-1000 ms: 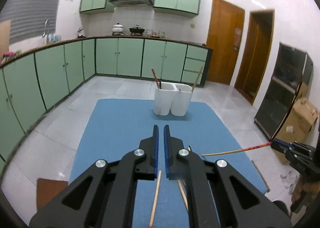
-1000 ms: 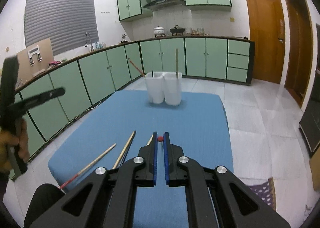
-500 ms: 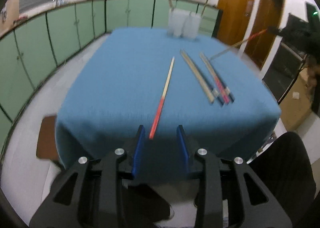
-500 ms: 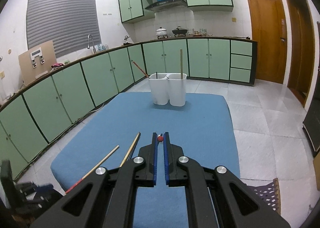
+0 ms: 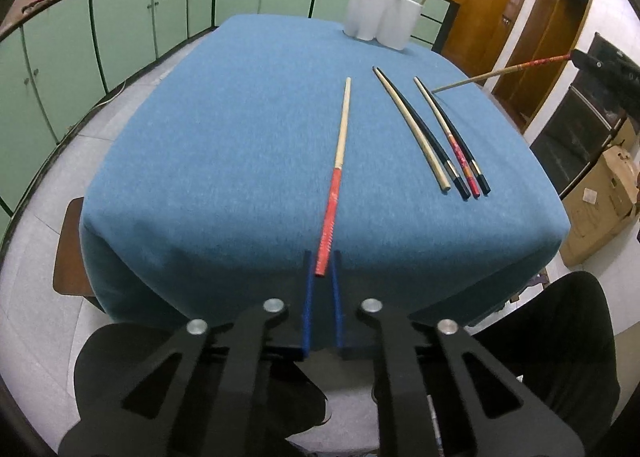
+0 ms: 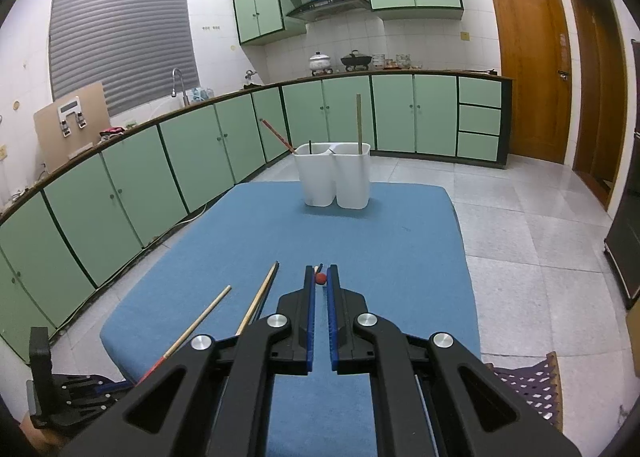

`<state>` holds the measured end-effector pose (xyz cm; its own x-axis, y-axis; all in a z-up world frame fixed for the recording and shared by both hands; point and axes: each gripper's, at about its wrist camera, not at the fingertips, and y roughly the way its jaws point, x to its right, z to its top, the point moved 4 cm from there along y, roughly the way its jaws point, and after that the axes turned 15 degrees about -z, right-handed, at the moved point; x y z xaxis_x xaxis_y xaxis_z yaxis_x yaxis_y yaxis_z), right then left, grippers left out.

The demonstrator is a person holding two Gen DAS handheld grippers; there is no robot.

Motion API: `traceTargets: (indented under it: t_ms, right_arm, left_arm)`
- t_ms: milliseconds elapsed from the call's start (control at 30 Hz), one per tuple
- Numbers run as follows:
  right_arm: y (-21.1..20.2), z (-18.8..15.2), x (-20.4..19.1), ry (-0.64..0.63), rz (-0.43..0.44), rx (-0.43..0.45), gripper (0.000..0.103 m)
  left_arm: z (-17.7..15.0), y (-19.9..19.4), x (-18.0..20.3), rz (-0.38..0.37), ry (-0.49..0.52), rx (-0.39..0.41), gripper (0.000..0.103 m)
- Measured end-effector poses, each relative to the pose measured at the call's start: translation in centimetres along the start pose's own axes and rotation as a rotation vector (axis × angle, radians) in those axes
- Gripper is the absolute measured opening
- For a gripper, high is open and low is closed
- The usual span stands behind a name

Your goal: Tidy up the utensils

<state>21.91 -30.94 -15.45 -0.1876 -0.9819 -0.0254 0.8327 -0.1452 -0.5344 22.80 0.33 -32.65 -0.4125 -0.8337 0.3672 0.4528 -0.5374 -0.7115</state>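
Left tongs (image 5: 321, 263) just clamped onto a slim red-handled wooden chopstick (image 5: 338, 161) on the fuzzy blue desk (image 5: 224, 145); right tongs (image 6: 321, 277) pinching another red-ended chopstick (image 6: 320, 278).

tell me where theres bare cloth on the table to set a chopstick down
The blue cloth is bare left of the red-handled chopstick, out to the left edge, and between the chopstick tips and the white holder. It is crowded on the right, where four chopsticks lie close together.
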Motion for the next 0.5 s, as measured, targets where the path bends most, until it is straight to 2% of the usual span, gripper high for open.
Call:
traceTargets:
  t_ms: [100,233,267,300,333,400,500]
  right_arm:
    - [-0.03,-0.07,-0.07,-0.001,0.000,0.002,0.005]
    - [0.03,-0.07,-0.03,0.000,0.000,-0.001,0.005]
    - [0.02,-0.08,-0.03,0.000,0.000,-0.001,0.005]
    - [-0.09,-0.10,-0.04,0.000,0.000,-0.001,0.005]
    - [-0.09,-0.15,0.00,0.001,-0.001,-0.002,0.005]
    - [-0.11,-0.21,0.10,0.000,0.000,-0.003,0.005]
    - [-0.11,-0.22,0.10,0.002,0.000,-0.002,0.005]
  left_arm:
    - [-0.23,0.02,0.63,-0.001,0.005,0.002,0.000]
    - [-0.25,0.40,0.90,0.002,0.001,-0.017,0.002]
    - [-0.19,0.22,0.87,0.003,-0.006,-0.010,0.009]
    - [-0.21,0.06,0.84,-0.001,-0.015,-0.007,0.029]
    - [-0.18,-0.02,0.91,0.001,-0.018,-0.002,0.038]
    - [-0.20,-0.14,0.95,0.003,-0.016,0.006,0.040]
    - [-0.17,0.42,0.96,-0.008,-0.018,-0.012,0.035]
